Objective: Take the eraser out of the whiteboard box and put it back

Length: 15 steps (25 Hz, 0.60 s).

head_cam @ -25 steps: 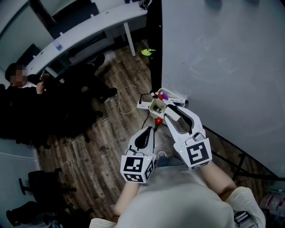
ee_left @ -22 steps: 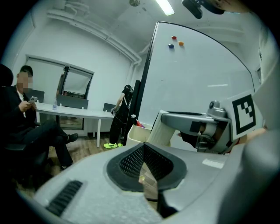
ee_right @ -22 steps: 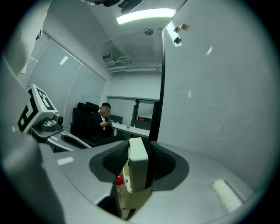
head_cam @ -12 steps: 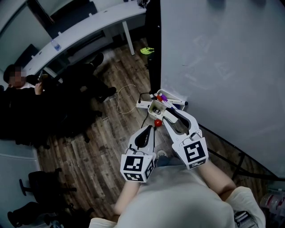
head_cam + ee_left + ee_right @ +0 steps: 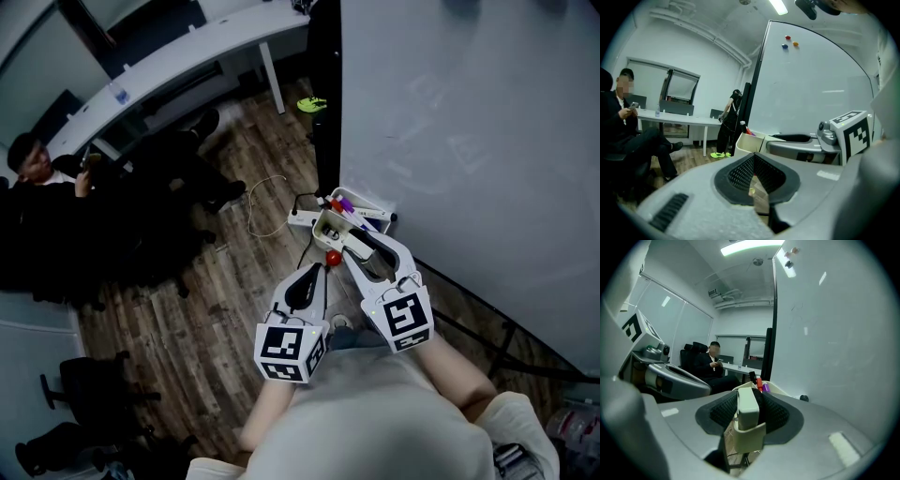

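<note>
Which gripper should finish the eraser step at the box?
Right. The right gripper is already closed on the eraser, right at the box. The left gripper is shut with nothing in it and sits back from the box.

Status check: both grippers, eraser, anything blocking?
Right gripper jaws shut on eraser, upright at the whiteboard box. Left gripper shut, empty, short of the box. Markers stand in the box, not blocking.
</note>
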Motion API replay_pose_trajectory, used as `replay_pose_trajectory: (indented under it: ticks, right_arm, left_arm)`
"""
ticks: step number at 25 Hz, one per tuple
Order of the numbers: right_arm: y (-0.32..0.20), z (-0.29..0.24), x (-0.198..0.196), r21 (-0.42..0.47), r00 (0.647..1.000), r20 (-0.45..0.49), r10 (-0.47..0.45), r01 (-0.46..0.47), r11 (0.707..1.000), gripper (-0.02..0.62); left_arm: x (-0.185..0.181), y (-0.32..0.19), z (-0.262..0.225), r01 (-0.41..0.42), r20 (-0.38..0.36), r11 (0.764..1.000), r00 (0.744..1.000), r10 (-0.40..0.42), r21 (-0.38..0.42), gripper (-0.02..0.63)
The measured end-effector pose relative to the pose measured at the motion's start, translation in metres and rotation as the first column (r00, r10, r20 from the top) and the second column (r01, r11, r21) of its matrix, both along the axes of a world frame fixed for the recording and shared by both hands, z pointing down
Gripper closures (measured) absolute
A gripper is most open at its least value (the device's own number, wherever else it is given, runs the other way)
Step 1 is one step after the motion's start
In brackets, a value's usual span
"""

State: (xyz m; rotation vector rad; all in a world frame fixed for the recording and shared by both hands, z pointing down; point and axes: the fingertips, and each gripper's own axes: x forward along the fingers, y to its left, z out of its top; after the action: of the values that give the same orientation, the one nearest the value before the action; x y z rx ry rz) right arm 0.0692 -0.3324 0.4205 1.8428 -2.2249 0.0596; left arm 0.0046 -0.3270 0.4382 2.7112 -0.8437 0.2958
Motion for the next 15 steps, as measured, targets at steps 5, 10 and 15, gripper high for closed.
replay_pose_trajectory:
  ticks: [5,10,15]
  right_arm:
    - [-0.0007,0.0024,-0.0048,-0.002,0.999,-0.044,-0.014,0.014,1.000,0.425]
    - [-0.0003,0.0046,-0.0065,-0.007,0.998,-0.064,-0.022,0.021,1.000,0.417]
    - [0.0009,0.0045,-0.0056,-0.001,0.999,-0.037,-0.022,0.022,1.000,0.397]
  left_arm:
    - [0.0006,0.0010,-0.0003,-0.002,0.001,1.000,1.000,0.002,0.003,0.601]
    - [0.0016,0.0022,-0.0002,-0.005,0.001,1.000,1.000,0.005,0.003,0.601]
    - [0.0026,0.0044,0.0011,-0.011,-0.001,1.000,1.000,0.011,0.003,0.601]
